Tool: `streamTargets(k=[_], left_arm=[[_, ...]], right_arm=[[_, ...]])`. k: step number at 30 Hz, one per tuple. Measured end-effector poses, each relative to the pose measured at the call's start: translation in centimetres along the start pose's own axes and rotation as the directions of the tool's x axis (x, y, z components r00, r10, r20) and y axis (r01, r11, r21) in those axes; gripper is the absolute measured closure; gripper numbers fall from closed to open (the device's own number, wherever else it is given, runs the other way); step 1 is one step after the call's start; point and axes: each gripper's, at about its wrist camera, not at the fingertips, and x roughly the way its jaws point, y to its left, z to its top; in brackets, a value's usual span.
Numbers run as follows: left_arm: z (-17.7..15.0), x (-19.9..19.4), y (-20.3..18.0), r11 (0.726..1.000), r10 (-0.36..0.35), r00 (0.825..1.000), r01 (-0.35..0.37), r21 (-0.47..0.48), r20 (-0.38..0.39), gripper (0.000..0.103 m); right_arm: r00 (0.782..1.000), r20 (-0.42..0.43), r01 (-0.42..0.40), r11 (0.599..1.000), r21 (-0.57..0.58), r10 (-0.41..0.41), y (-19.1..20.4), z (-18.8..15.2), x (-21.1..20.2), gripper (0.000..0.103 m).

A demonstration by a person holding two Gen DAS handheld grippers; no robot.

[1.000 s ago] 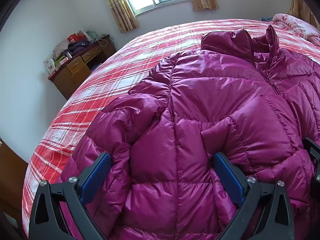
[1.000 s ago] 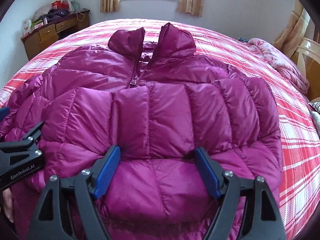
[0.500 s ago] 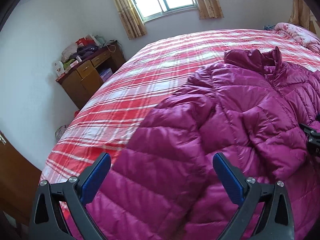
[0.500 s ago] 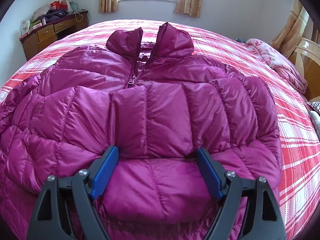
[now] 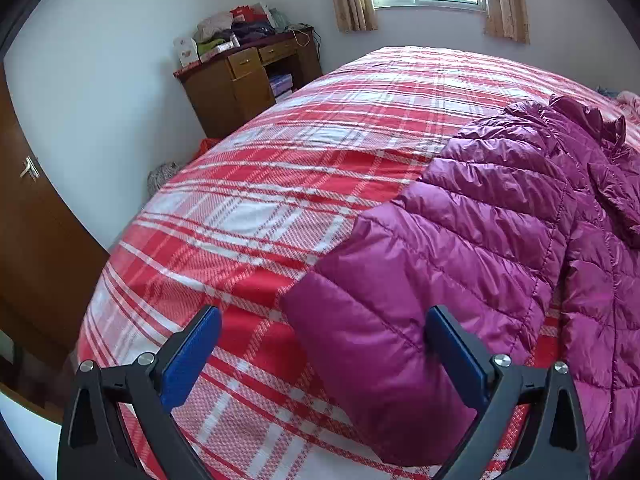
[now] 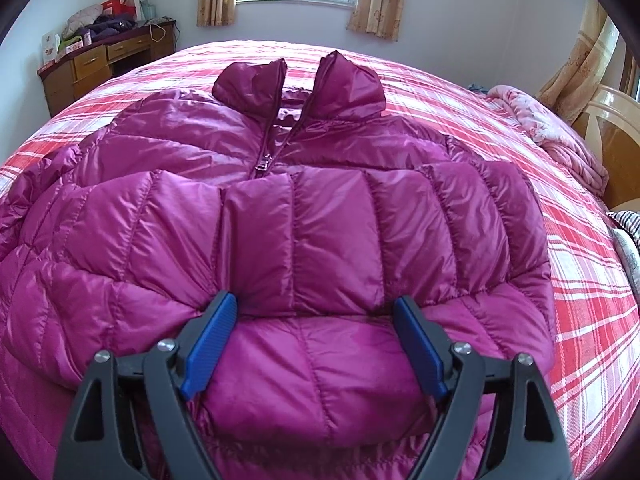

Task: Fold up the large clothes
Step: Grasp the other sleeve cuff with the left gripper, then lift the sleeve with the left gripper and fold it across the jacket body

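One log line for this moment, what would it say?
task: fold jacket | left hand-held gripper: open, sleeve between fingers | right hand-held gripper: open over jacket | bed

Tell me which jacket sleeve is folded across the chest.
The right sleeve, lying crosswise over the jacket front, its cuff edge between the right gripper fingers. The left sleeve stretches out onto the bedspread.

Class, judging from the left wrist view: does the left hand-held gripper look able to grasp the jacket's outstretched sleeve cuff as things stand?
Probably yes. The left hand-held gripper is open, and the sleeve cuff lies flat on the plaid bedspread between its fingers, with nothing covering it.
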Motion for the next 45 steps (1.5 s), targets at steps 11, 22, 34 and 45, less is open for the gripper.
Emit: streamTargets(k=[11, 22, 34, 45], left_arm=[[2.5, -0.9, -2.0, 0.993, -0.091, 0.993, 0.084, 0.079, 0.080, 0.085], [11.2, -7.5, -4.9, 0.987, -0.056, 0.953, 0.007, 0.161, 0.299, 0.089], [15.3, -13.9, -17.9, 0.936, -0.172, 0.877, 0.002, 0.353, 0.448, 0.089], [13.4, -17.4, -30.9, 0.852, -0.349, 0.832, 0.090, 0.516, 0.432, 0.090]], right_arm=[[0.991, 0.107, -0.081, 0.997, 0.000, 0.080, -2.1, -1.5, -5.9, 0.024], [0.995, 0.090, -0.051, 0.999, 0.014, 0.050, -6.4, -5.6, -8.6, 0.024], [0.996, 0.087, -0.019, 0.994, 0.109, 0.010, -11.9, -8.8, -9.0, 0.024], [0.997, 0.075, -0.048, 0.984, 0.172, 0.035, -13.7, -10.9, -7.8, 0.024]])
